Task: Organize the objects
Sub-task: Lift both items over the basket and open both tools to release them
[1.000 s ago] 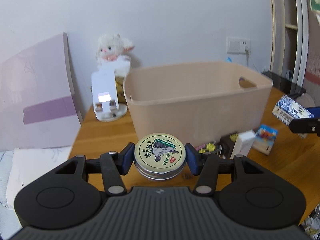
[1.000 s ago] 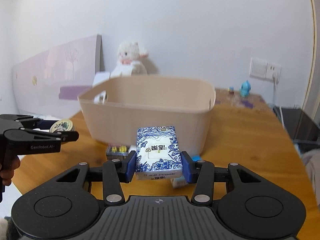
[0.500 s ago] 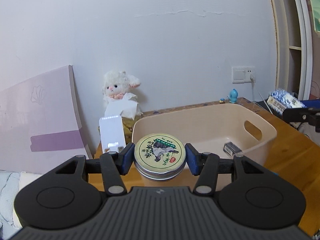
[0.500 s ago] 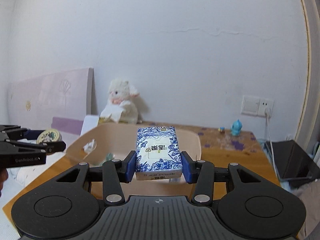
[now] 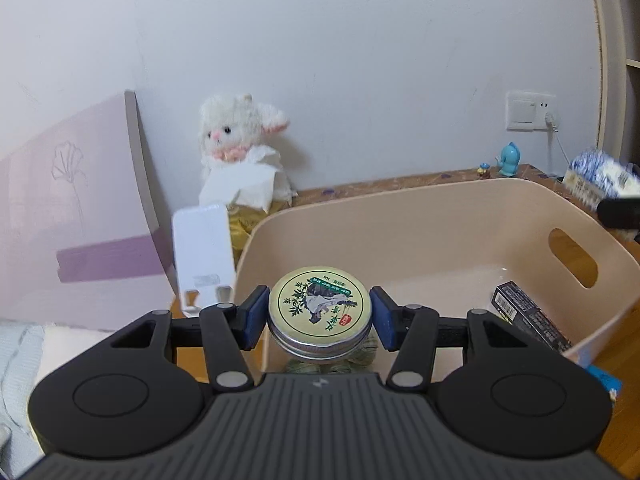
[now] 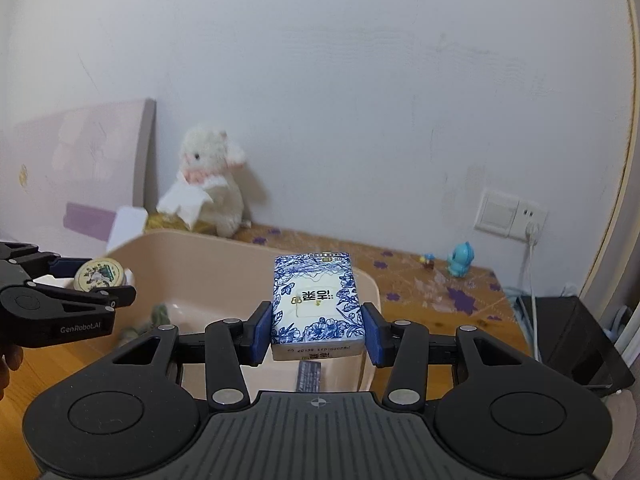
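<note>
**Two grippers, two loads, one bin**

One wooden table [image 6: 420, 284] carries the scene, set against a white wall. One lilac panel [image 5: 80, 208] leans at the table's left end. One beige plastic bin [image 5: 440, 240] stands on the table, open-topped, with an oval handle slot in its right wall. Inside it lie one black box [image 5: 528, 316] against the right wall and something greenish, mostly hidden below the left gripper.

One white plush lamb [image 5: 236, 136] sits against the wall behind the bin, with white tissue at its chest. One white stand [image 5: 204, 256] stands upright just left of the bin.

Two grippers are in view. The left gripper [image 5: 319, 316] clamps one round tin [image 5: 319, 306], cream lid with a green plant drawing, held above the bin's near left corner. The right gripper [image 6: 318, 332] clamps one blue-and-white floral tissue pack [image 6: 318, 300], held above the bin's right end.

One wall socket plate [image 6: 510, 216] holds one plug. One small blue figurine [image 6: 460, 258] stands near the wall below it, with one tinier figure just beside it.
</note>
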Demonstrator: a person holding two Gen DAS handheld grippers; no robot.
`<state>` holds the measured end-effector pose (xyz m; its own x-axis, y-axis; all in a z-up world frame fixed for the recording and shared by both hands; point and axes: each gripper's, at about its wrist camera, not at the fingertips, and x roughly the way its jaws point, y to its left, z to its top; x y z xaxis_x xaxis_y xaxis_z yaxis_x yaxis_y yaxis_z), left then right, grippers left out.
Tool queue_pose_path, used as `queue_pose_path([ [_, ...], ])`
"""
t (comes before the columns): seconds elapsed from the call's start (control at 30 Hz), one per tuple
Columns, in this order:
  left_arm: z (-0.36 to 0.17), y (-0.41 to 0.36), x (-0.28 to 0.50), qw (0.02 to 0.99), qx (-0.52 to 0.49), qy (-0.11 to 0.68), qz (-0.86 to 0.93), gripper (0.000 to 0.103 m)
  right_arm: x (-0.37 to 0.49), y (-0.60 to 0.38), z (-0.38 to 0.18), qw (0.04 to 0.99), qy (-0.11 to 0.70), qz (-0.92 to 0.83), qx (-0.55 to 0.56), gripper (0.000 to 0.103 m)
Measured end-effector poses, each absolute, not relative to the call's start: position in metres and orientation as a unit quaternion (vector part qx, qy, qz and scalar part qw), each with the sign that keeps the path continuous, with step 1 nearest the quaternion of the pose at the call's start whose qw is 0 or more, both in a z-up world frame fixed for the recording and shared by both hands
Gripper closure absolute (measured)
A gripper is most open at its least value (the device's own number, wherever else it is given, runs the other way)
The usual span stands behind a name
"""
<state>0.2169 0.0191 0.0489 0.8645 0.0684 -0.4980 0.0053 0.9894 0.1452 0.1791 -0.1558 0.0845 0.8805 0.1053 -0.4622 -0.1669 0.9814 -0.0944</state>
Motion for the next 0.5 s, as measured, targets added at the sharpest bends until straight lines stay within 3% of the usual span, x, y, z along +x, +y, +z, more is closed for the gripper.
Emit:
queue_pose_path([
  [0.33,0.023,0.002,0.243,0.947,0.080,0.311,0.019,0.047,0.218,-0.146,0.046,0.947,0.301,0.061,-0.098,0.059],
  [0.37,0.023,0.002,0.244,0.946,0.075,0.315,0.015,0.047,0.219,-0.145,0.044,0.946,0.302,0.061,-0.100,0.049],
  [0.4,0.023,0.002,0.243,0.945,0.067,0.320,0.010,0.046,0.220,-0.145,0.042,0.945,0.303,0.059,-0.103,0.049],
  [0.47,0.027,0.003,0.240,0.948,0.057,0.313,0.006,0.046,0.217,-0.145,0.045,0.947,0.298,0.058,-0.104,0.034],
  [0.5,0.031,0.003,0.236,0.951,0.058,0.304,0.010,0.040,0.214,-0.146,0.047,0.949,0.293,0.058,-0.103,0.031],
])
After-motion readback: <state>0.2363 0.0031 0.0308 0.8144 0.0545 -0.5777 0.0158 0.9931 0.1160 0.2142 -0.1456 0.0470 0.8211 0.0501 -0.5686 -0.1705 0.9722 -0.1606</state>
